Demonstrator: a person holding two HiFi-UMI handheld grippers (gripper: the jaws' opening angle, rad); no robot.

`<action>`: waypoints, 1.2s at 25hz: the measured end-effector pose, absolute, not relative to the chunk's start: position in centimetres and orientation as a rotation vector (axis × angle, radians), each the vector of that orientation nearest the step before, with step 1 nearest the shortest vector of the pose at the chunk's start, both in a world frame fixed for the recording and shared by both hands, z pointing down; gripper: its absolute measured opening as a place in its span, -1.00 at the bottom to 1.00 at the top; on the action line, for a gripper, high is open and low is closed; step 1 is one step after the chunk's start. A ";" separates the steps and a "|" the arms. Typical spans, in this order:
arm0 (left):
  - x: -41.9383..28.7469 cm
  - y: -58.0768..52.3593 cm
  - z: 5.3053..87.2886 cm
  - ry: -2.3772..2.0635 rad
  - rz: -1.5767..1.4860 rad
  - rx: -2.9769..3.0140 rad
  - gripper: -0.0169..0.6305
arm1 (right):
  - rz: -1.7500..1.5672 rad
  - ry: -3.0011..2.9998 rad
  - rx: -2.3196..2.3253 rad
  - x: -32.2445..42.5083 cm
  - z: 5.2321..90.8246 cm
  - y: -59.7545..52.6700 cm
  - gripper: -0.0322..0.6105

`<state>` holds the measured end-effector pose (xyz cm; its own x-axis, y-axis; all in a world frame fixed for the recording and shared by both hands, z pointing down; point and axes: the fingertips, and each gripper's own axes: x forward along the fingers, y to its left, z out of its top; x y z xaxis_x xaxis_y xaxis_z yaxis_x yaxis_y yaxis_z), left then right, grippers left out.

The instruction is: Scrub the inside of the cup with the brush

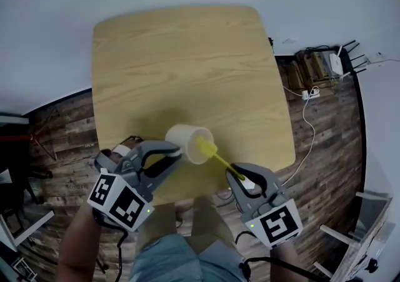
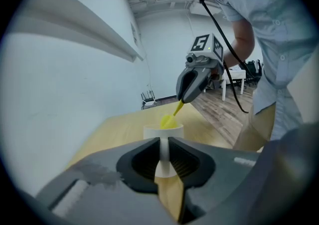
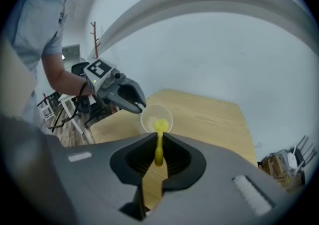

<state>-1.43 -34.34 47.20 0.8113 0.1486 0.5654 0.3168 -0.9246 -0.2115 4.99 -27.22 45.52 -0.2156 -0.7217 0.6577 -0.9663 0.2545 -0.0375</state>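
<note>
Plain off-white cup (image 1: 189,142), smooth-walled and unmarked, tipped so that its round mouth faces the right gripper (image 1: 240,175). Placed over the near part of the pale wooden table (image 1: 187,55), close to its front edge. Gripped at the wall by the left gripper (image 1: 175,152), fingers (image 2: 187,161) clenched on a strip of the white side, as seen in the left gripper view. Bright yellow brush (image 1: 212,153) with a thin handle and a broader head, the head poked into the cup's mouth. Handle pinched between the fingers (image 3: 175,155) of the right gripper, pressed tight on the yellow stem in the right gripper view.

Hard to tell whether the cup's lower side touches the table or hangs just above it. Cup's base hidden behind the left gripper in the head view. Bristles too small and blurred to make out; only a yellow blob (image 3: 159,125) inside the rim. Rear end of the handle lost between the right fingers.
</note>
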 end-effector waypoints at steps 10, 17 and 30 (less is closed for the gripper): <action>-0.6 -32.7 46.6 -0.451 -0.889 -2.620 -0.72 | 0.185 -2.082 1.070 4.5 47.5 -30.9 -0.78; 0.0 -33.7 46.4 -0.430 -0.930 -2.561 -0.72 | 0.119 -2.019 0.943 4.8 49.1 -32.4 -0.78; 1.2 -33.0 46.5 -0.439 -0.923 -2.547 -0.72 | 0.616 -2.114 0.869 3.3 49.7 -29.7 -0.78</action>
